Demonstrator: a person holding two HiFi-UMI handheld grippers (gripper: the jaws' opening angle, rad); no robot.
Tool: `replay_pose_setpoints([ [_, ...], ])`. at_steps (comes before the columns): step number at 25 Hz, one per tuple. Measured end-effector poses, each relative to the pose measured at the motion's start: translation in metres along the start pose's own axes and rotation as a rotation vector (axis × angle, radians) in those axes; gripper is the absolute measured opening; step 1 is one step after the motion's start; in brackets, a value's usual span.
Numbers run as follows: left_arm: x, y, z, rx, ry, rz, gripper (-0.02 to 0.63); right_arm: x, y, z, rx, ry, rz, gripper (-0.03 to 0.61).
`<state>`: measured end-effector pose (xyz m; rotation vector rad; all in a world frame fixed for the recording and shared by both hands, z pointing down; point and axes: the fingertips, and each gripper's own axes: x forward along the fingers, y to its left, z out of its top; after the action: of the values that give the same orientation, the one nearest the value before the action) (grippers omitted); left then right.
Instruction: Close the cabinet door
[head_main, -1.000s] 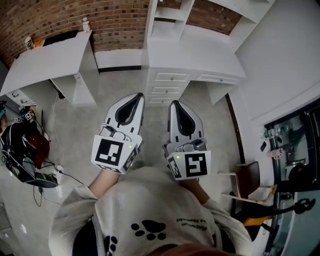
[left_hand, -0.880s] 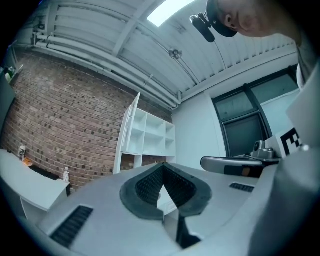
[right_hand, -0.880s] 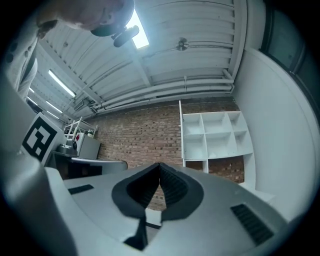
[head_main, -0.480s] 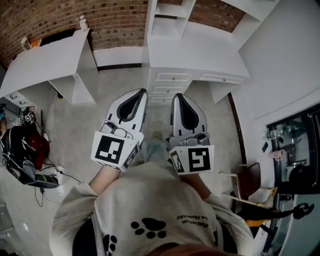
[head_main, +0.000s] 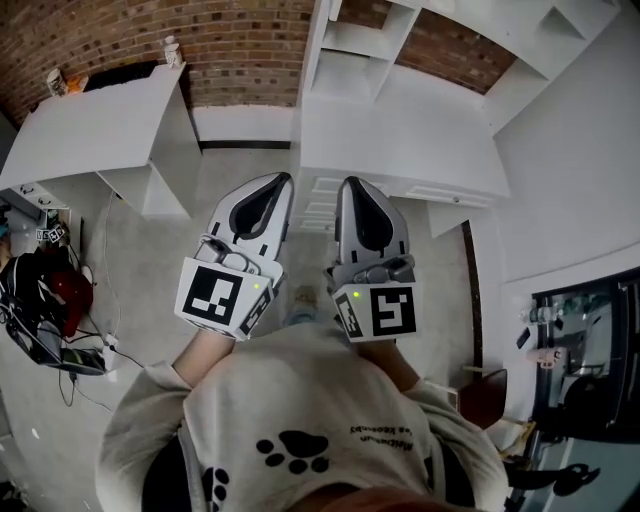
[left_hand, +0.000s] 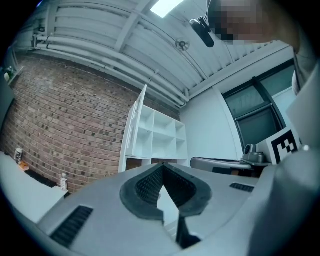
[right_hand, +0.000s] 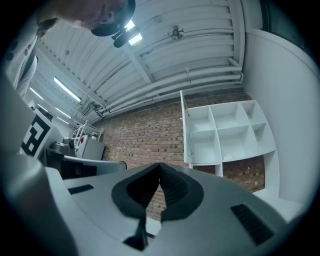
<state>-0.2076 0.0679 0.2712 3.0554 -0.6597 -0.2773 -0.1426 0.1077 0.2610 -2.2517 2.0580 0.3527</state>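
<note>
A white shelf cabinet (head_main: 352, 45) stands on a white desk top (head_main: 400, 130) against the brick wall. Its narrow white door (head_main: 314, 40) stands open on the left side, seen edge-on as the door (left_hand: 134, 131) in the left gripper view and as the door (right_hand: 184, 129) in the right gripper view, with open cubbies (right_hand: 227, 131) beside it. My left gripper (head_main: 281, 181) and right gripper (head_main: 346, 184) are held side by side over the floor, pointing at the desk. Both are shut with nothing between the fingertips, as the left gripper (left_hand: 161, 165) and right gripper (right_hand: 159, 164) show. They are well short of the door.
Drawers (head_main: 318, 198) sit under the desk top ahead. A second white desk (head_main: 95, 125) with small bottles (head_main: 172, 48) stands to the left. Bags and cables (head_main: 40, 310) lie on the floor at left. A chair (head_main: 486, 396) and dark glass panel (head_main: 590, 350) are at right.
Both grippers have moved forward together toward the desk and cabinet, which now sit closer and lower in the head view. Their jaws stay shut.
</note>
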Motion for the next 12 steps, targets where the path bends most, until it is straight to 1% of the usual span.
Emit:
replay_pose_setpoints([
  [4,0.043,0.011,-0.002,-0.004,-0.006,0.033,0.009,0.034,-0.03,-0.007,0.002,0.007,0.046,0.009],
  [7,0.072,0.011,-0.006,0.008,-0.004,0.048,0.009,0.053,-0.055,-0.012,0.01,0.002,0.075,0.011],
  [12,0.108,0.016,-0.01,0.024,-0.019,0.091,0.009,0.079,-0.083,-0.02,0.005,-0.011,0.135,0.011],
])
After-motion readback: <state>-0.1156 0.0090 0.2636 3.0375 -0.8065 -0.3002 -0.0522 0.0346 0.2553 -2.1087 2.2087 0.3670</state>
